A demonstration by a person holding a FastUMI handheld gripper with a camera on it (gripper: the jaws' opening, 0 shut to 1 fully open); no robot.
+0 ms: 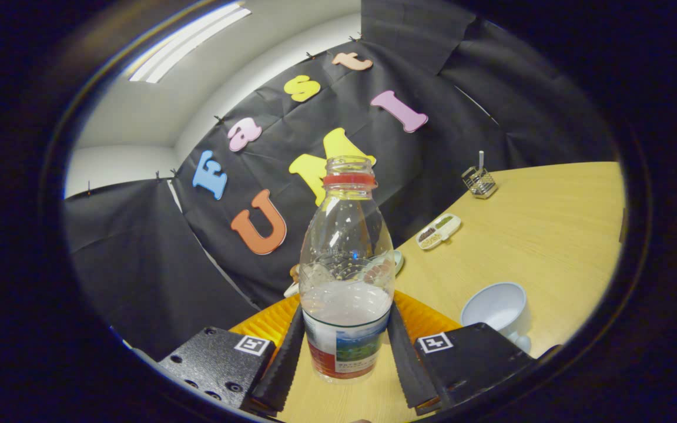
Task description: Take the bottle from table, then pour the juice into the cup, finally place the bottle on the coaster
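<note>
A: Bottle [346, 276] first. Where is it?

B: Standing upright on the wooden table [550, 235], right between the two fingers of the gripper [345, 358]. It is clear plastic with no cap on, a red ring under the open mouth, a printed label round the lower part, and pale liquid filling roughly the lower third.

A: Start at the left, then. What is there?

B: The booth's black cloth wall [138, 258] and, above it, a ceiling light [188, 38]. Lower down comes the left finger [282, 358], its ribbed pad lying against the left side of the label.

A: And the tongs, are they clenched on it?

B: The right finger [406, 358] sits close to the other side, but I cannot tell whether both pads really press, so I cannot call it a firm grasp.

A: What lies past the bottle?

B: An orange ribbed coaster [268, 323] spreads out behind it on both sides. Just beyond that is something pale and roundish that the bottle mostly hides.

A: Further right?

B: A small divided dish [438, 230] with dark and greenish bits lies on the table, well beyond the fingers. Farther back stands a wire holder [479, 181] with a pale stick in it. Nearest, just beyond the right finger, a light blue cup [494, 308] stands with its mouth open upward.
</note>
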